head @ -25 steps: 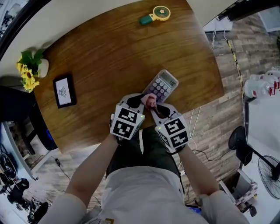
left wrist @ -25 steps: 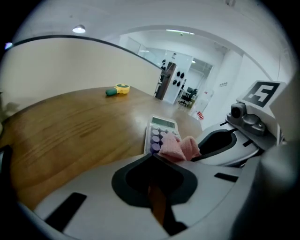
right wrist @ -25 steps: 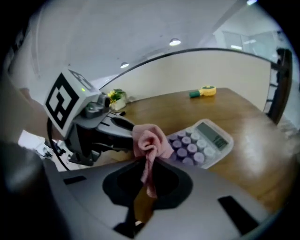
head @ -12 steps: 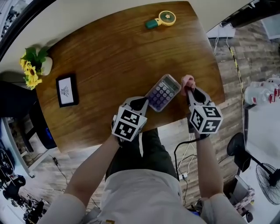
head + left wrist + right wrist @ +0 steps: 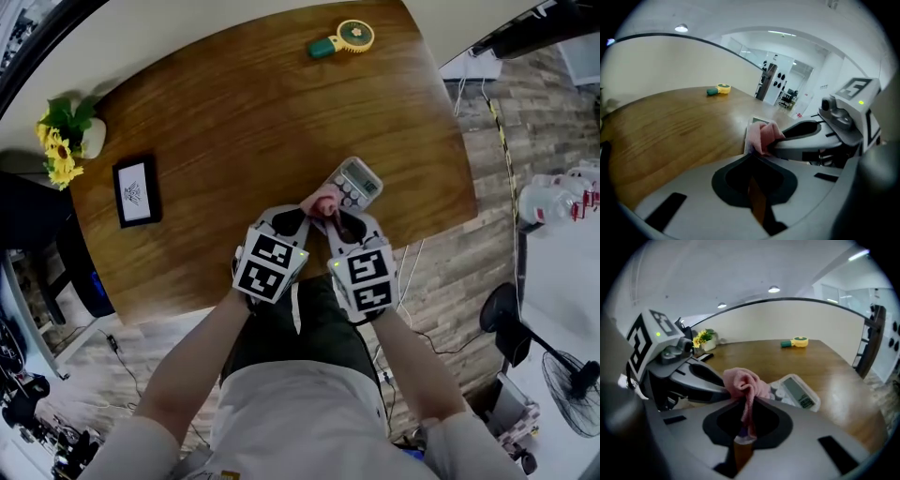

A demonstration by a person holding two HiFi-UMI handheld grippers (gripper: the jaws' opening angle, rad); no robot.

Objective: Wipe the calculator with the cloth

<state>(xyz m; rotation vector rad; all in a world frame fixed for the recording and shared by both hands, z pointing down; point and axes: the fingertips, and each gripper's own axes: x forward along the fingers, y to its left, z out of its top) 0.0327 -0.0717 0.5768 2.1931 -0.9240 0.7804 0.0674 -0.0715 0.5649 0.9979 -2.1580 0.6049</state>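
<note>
Sunflowers (image 5: 58, 150) in a white pot and a small framed picture (image 5: 135, 192) sit at the far left of the wooden surface (image 5: 234, 103) as a person works at its near edge. The left tool (image 5: 302, 210), jaws drawn together, noses against the near end of the calculator (image 5: 359, 181); whether it pinches that edge cannot be told. Just to its right, the pink cloth (image 5: 325, 198) bunches out of the clamped jaws of the right tool (image 5: 329, 216), its wad over the key end of the calculator. The calculator lies at an angle close to the surface's near edge, display pointing away. The wipe appears to be under way. Done well, it likely calls for light downward pressure and strokes along the keys towards the display. The left tool should brace the calculator so it cannot skid off the edge.
</note>
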